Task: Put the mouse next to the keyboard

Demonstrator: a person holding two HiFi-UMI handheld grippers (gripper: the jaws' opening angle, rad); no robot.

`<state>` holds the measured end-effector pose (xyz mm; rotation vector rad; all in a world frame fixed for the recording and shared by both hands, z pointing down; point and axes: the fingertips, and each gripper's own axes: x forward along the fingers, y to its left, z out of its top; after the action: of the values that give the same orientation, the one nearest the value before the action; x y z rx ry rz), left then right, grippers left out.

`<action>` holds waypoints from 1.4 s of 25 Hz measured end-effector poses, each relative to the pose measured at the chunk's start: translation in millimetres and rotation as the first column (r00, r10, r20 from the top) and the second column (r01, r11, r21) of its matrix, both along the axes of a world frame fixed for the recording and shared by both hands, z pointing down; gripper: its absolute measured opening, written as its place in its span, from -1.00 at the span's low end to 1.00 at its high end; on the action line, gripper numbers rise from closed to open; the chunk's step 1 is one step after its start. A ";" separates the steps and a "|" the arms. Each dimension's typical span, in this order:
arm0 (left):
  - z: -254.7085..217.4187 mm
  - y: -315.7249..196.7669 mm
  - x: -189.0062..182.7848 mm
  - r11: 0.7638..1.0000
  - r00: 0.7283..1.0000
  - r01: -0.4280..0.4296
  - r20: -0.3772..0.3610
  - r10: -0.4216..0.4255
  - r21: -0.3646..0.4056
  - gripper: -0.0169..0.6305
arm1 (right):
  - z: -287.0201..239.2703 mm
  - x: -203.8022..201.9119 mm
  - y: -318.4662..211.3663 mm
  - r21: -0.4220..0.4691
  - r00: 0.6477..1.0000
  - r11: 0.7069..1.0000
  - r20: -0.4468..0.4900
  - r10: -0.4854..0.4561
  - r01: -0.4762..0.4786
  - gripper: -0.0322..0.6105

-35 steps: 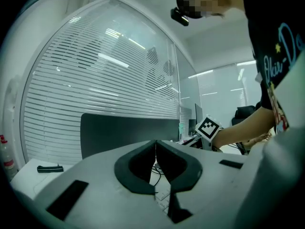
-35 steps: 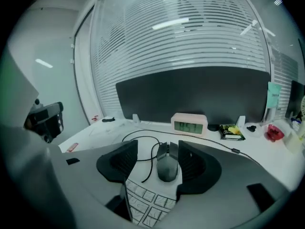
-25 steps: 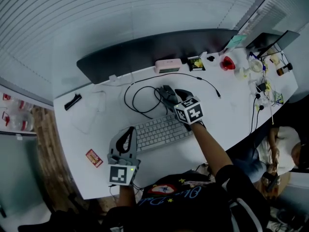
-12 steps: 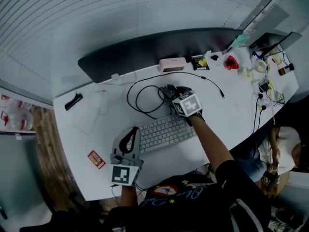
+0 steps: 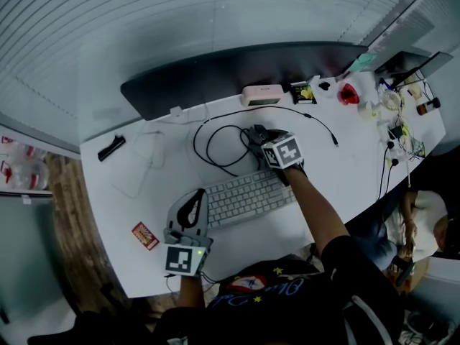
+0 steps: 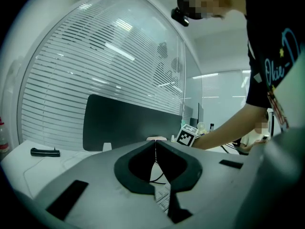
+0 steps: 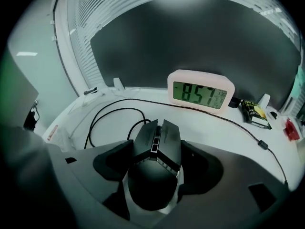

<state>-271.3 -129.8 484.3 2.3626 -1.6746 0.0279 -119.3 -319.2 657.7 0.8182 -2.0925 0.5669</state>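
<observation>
A dark angular wired mouse (image 7: 155,168) lies on the white desk (image 5: 144,214), behind the white keyboard (image 5: 244,196). My right gripper (image 7: 156,149) points steeply down over it. Its jaws have just been opening and now stand wide on either side of the mouse, without pressing it. In the head view that gripper (image 5: 260,139) covers most of the mouse (image 5: 251,134). My left gripper (image 5: 194,192) rests at the keyboard's left end, shut and empty; in the left gripper view (image 6: 155,144) its tips meet.
The mouse's black cable (image 5: 215,146) loops to the left of it. A pink clock (image 7: 201,93) and a dark monitor (image 5: 237,74) stand behind. Small clutter (image 5: 381,99) fills the desk's right end. A red card (image 5: 145,236) lies front left.
My right gripper has come down a little over the mouse. The left gripper has stayed by the keyboard.
</observation>
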 end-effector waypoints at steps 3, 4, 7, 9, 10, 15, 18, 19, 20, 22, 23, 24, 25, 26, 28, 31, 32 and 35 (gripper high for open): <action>-0.6 0.1 0.8 1.000 1.000 -0.004 -0.006 0.004 0.001 -0.94 | -2.2 3.0 0.2 0.012 1.000 1.000 -0.005 0.010 -0.010 -0.01; -0.5 0.2 1.6 1.000 1.000 -0.007 -0.008 0.007 -0.001 -0.94 | -4.3 4.4 -0.3 0.019 1.000 1.000 -0.003 0.017 -0.017 -0.01; -1.1 0.4 4.0 1.000 1.000 -0.020 -0.009 0.020 0.004 -0.94 | -14.1 7.9 -1.3 0.034 0.999 0.999 0.013 0.035 -0.036 -0.01; -2.0 0.6 5.6 1.000 1.000 -0.026 -0.009 0.026 0.009 -0.94 | -22.2 10.9 -1.4 0.053 0.999 0.998 0.011 0.036 -0.037 -0.01; -2.4 1.0 6.9 1.000 1.000 -0.029 -0.011 0.029 0.008 -0.94 | -27.1 13.4 -1.5 0.064 0.999 0.997 0.010 0.039 -0.039 -0.01; -5.9 2.3 16.1 0.998 0.998 -0.055 -0.019 0.055 0.014 -0.94 | -52.4 27.7 -2.5 0.113 0.997 0.991 0.033 0.070 -0.074 -0.01; -6.6 3.5 22.0 0.997 0.997 -0.073 -0.021 0.073 0.017 -0.94 | -64.0 37.3 0.0 0.131 0.995 0.987 0.050 0.086 -0.091 -0.01; -7.7 3.8 24.1 0.997 0.997 -0.078 -0.020 0.078 0.019 -0.94 | -68.0 40.9 1.3 0.138 0.995 0.986 0.055 0.089 -0.095 -0.01; -9.4 4.2 26.1 0.996 0.997 -0.081 -0.018 0.081 0.024 -0.94 | -72.4 44.7 2.7 0.146 0.994 0.985 0.059 0.090 -0.098 -0.01; -14.0 5.1 29.9 0.996 0.997 -0.080 -0.014 0.081 0.034 -0.94 | -81.4 53.3 5.7 0.162 0.994 0.982 0.063 0.092 -0.101 -0.01; -16.2 5.9 31.8 0.996 0.997 -0.078 -0.013 0.078 0.037 -0.94 | -85.2 58.3 7.1 0.170 0.994 0.980 0.064 0.094 -0.103 -0.01; -18.3 6.9 34.1 0.996 0.997 -0.076 -0.012 0.077 0.040 -0.94 | -88.5 63.7 8.4 0.176 0.993 0.979 0.063 0.097 -0.107 -0.01; -20.4 8.0 37.0 0.996 0.997 -0.076 -0.010 0.077 0.046 -0.94 | -91.3 69.5 9.6 0.181 0.993 0.977 0.062 0.102 -0.112 -0.01; -22.4 9.5 40.6 0.995 0.997 -0.080 -0.007 0.080 0.054 -0.94 | -93.5 75.6 10.6 0.185 0.992 0.976 0.060 0.108 -0.118 -0.01; -24.8 13.0 49.4 0.994 0.996 -0.089 -0.002 0.089 0.061 -0.94 | -96.7 88.5 12.5 0.188 0.990 0.973 0.059 0.125 -0.134 -0.01; -25.3 16.3 60.5 0.994 0.995 -0.095 -0.008 0.095 0.052 -0.94 | -98.9 107.9 15.7 0.185 0.986 0.969 0.058 0.156 -0.164 -0.01; -25.6 17.1 64.0 0.994 0.995 -0.097 -0.009 0.097 0.051 -0.94 | -98.2 114.3 17.4 0.180 0.985 0.968 0.059 0.165 -0.173 -0.01; -27.3 18.8 75.9 0.993 0.994 -0.111 0.000 0.111 0.051 -0.94 | -97.0 133.9 23.4 0.168 0.980 0.966 0.057 0.190 -0.197 -0.01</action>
<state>-195.3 -111.0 456.9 2.4899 -1.5590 0.0023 14.6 -295.7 560.7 1.1283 -2.1342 0.5125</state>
